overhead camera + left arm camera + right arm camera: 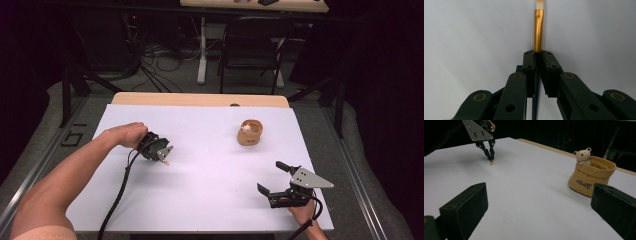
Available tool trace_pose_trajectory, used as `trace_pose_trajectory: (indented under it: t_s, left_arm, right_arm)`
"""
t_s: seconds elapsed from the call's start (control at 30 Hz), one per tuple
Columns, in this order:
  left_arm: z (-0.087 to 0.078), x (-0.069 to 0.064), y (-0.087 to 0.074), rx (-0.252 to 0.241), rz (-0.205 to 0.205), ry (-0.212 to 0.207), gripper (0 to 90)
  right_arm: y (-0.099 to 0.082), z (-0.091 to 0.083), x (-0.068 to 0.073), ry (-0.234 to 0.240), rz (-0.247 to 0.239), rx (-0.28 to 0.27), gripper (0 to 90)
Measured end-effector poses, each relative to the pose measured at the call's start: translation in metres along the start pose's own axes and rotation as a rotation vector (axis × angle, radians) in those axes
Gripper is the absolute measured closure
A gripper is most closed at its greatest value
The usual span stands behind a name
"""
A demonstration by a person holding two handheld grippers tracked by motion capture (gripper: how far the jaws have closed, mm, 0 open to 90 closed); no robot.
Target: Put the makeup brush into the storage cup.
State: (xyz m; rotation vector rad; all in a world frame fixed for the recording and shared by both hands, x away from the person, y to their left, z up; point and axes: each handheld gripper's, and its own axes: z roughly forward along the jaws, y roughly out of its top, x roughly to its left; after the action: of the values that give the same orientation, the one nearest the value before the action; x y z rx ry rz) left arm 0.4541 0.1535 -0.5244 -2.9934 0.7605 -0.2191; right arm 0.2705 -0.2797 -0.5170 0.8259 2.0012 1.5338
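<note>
White table sheet (210, 170): left gripper (538, 53) pinches a gold-ferruled brush (538, 30); right gripper (274, 180) stands spread near the bear pot (250, 132).

One paintbrush (538, 30) is lying on the worktop (210, 170), and one bear pot (250, 132) is standing there. Two grippers are sitting over it: left gripper (164, 159) and right gripper (271, 178). One chair (252, 47) is standing behind.

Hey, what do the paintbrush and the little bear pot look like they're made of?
Paintbrush: a shiny gold ferrule, likely metal given its glossy highlights, pale bristles that may be synthetic, and a dark handle of unclear material. Bear pot: probably glazed ceramic, tan with a soft sheen, molded like a folded sack, though resin is possible.
</note>
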Motion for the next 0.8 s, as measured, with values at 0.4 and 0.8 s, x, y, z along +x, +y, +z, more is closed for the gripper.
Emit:
trace_pose_trajectory:
  t_s: [0.4, 0.8]
  left_arm:
    - [-0.004, -0.003, -0.003, -0.062, -0.046, 0.024, 82.9]
    - [-0.024, -0.013, -0.008, -0.126, -0.101, 0.103, 83.1]
  right_arm:
    - [0.000, -0.001, 0.000, -0.005, 0.004, 0.006, 0.9]
    - [0.000, 0.000, -0.001, -0.010, 0.004, 0.014, 1.1]
